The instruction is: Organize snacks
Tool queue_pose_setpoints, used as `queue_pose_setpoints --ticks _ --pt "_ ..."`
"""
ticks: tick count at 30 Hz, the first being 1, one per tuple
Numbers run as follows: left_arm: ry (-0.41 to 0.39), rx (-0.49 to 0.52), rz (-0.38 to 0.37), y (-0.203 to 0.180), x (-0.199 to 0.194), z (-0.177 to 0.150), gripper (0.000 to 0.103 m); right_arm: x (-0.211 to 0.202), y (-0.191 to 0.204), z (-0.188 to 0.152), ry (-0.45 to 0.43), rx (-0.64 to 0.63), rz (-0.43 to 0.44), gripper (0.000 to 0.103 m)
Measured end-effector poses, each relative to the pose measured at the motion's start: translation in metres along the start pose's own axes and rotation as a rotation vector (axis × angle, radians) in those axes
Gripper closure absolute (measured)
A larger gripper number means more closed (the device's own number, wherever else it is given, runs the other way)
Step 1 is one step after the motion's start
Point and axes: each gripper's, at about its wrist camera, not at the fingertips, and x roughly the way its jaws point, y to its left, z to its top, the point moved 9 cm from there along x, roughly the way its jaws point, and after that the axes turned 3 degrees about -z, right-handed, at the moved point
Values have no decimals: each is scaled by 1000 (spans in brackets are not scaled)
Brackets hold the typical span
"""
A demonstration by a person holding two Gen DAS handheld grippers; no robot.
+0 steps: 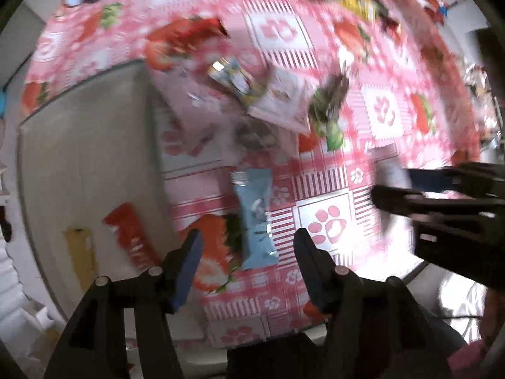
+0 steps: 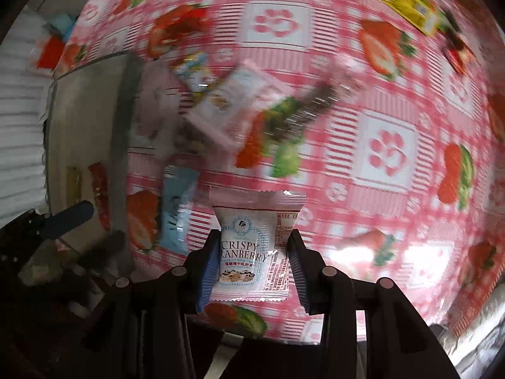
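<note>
My right gripper (image 2: 252, 262) is shut on a pink and white Crispy Cranberry packet (image 2: 252, 246) and holds it above the table. My left gripper (image 1: 249, 252) is open and empty, just above a light blue snack packet (image 1: 255, 218) that lies on the cloth. The blue packet also shows in the right wrist view (image 2: 176, 211). A grey tray (image 1: 85, 158) at the left holds a red packet (image 1: 132, 237) and a yellow packet (image 1: 79, 252). A loose pile of snacks (image 1: 271, 101) lies beyond the blue packet.
The table has a pink strawberry and paw-print cloth (image 1: 331, 221). More packets lie along the far edge, among them a yellow one (image 2: 413, 9) and a red one (image 1: 186, 34). The right gripper shows at the right of the left wrist view (image 1: 442, 195). The table's front edge is near.
</note>
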Motion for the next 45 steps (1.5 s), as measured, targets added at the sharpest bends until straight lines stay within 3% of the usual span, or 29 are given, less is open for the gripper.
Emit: queue_pose_setpoints --ticks 8,12,13,15,16,20,25,34,40,45 --pt "121 -43 68 -1 61 5 37 -12 -50 -21 9 88 -27 59" --pt "110 -28 86 -3 66 6 34 -16 -60 -24 9 102 -27 59" --pt "108 -23 89 -3 67 6 36 -16 -55 -27 9 102 -27 59" --pt "84 -14 102 -1 65 6 66 -18 -55 -26 7 97 -27 59" --pt "80 -7 90 -1 64 7 75 -17 -57 -27 5 94 -26 59" --pt "71 -41 53 1 57 10 78 -20 -56 -18 -4 91 -19 59" --pt "-7 -52 -6 1 24 17 78 -19 -51 -8 -8 73 -18 59" --pt "-166 -126 -30 33 -42 35 78 -29 1 24 -39 -19 -18 59" --pt "-225 -184 30 85 -65 30 78 -40 59 53 -72 -115 -1 59" --pt "-228 -262 73 136 -71 20 78 -37 106 67 -80 -186 18 59"
